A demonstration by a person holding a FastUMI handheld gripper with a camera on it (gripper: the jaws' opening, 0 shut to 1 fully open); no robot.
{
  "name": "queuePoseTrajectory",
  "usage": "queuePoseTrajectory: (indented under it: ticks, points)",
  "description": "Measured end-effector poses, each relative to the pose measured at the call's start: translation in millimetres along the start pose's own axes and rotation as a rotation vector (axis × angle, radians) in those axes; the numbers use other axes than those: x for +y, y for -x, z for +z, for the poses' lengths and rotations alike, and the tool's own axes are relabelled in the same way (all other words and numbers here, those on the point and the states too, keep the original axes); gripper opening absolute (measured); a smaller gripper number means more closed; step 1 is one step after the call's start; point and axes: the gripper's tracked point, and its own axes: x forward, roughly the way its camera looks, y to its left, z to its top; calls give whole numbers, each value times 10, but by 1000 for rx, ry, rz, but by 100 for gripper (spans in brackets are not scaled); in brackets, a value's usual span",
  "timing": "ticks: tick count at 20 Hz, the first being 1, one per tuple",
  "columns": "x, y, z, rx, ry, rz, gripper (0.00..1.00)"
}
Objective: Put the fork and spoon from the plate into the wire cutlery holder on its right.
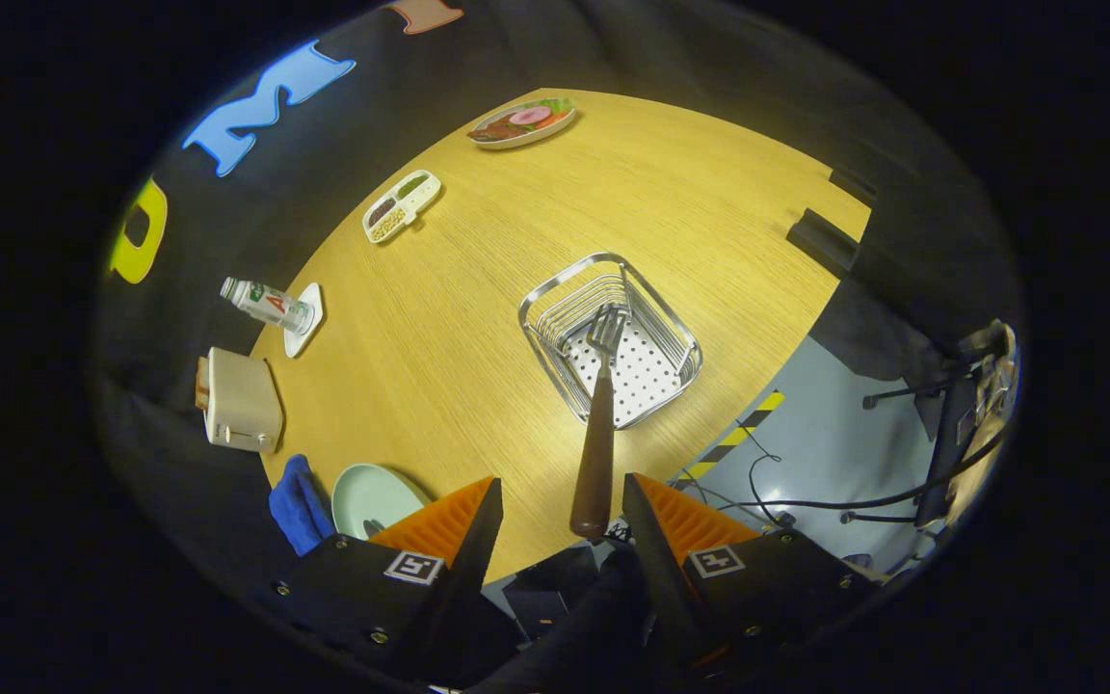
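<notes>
Apparently the plate (374, 496) lay at nine o'clock from the gripper (560, 511), whose fingers stood apart, touching nothing. The fork (598, 424) hung between them, tines over the wire cutlery holder (555, 299) at twelve o'clock; stiff, light, probably slippery, best held by its wooden handle.

- Table (478, 318): matt, light wood grain.
- Wire cutlery holder (610, 337): shiny metal, perforated floor.
- Fork (598, 414): metal tines, glossy dark wooden handle.
- Plate (377, 499): smooth, glossy.
- Blue cloth (300, 506): soft.
</notes>
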Motion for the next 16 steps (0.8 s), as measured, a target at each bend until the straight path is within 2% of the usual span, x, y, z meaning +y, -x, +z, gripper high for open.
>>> queuePoseTrajectory:
  ticks: [8,16]
  points:
    - [328,-108,-271,68,83,26,77]
    - [840,-261,-599,148,225,73,77]
